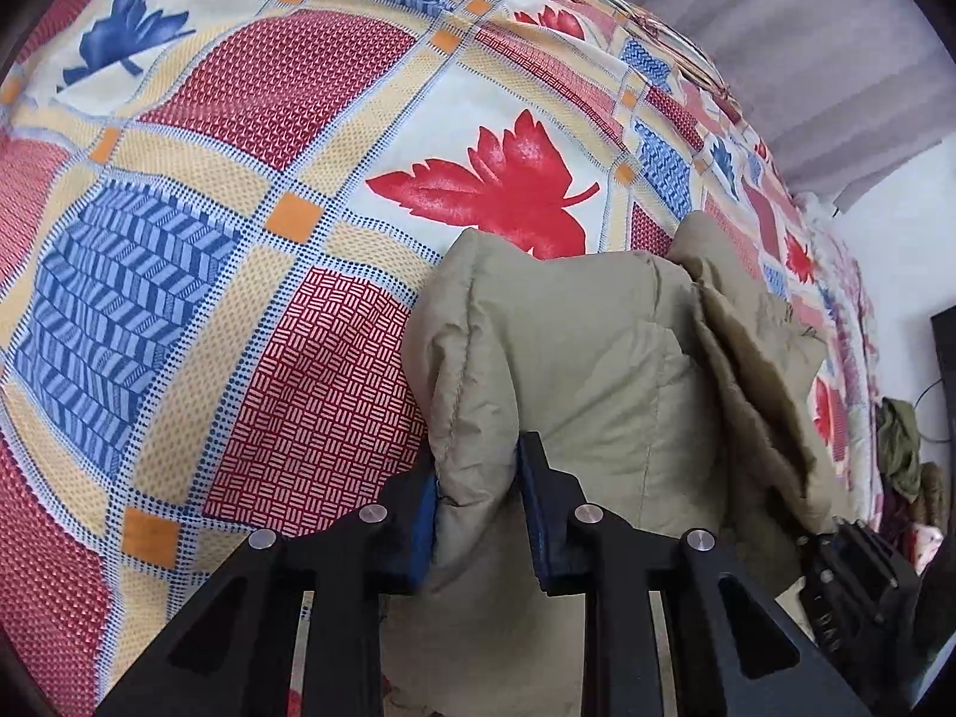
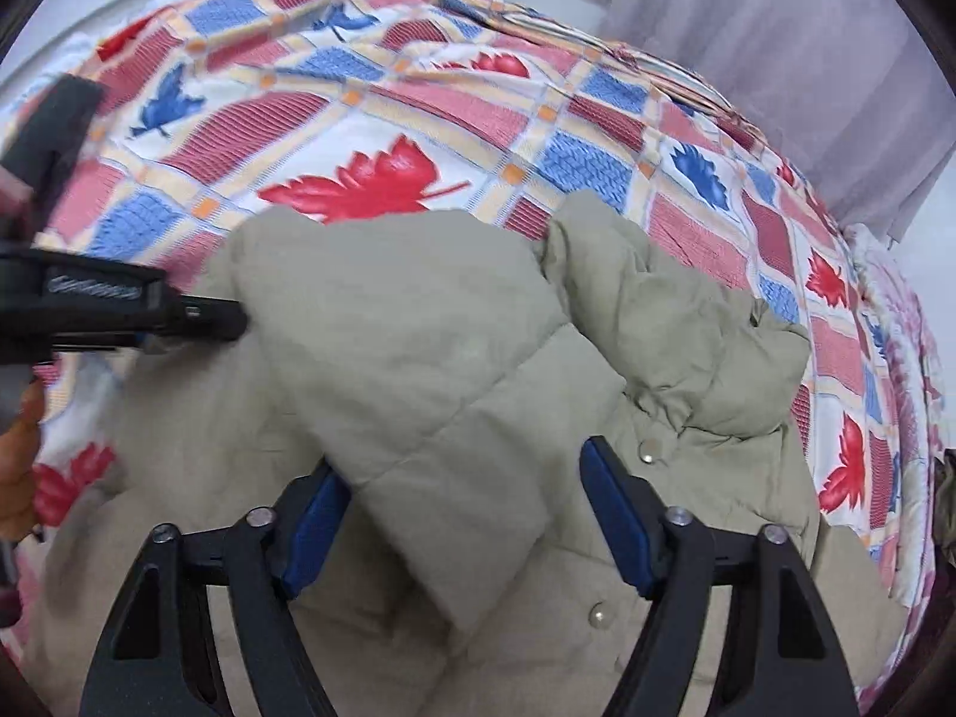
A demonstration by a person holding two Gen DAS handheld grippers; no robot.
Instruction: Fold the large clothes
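The jacket (image 2: 418, 322) was matt khaki quilted cloth, puffy and stitched, with small glossy metal snaps (image 2: 646, 450). The bedspread (image 1: 251, 191) was printed woven cloth, softly creased. The left gripper (image 1: 478, 514) looked like matt black plastic with shiny metal pins and textured blue pads (image 1: 425, 529).

Khaki-olive padded coat (image 1: 597, 358) on red-and-blue leaf-patterned checked bedspread (image 1: 239, 179).

Jacket (image 2: 418, 328) lies on bedspread (image 2: 388, 107), curtain (image 2: 777, 60) behind bed, clothes pile (image 1: 902, 448) at right.
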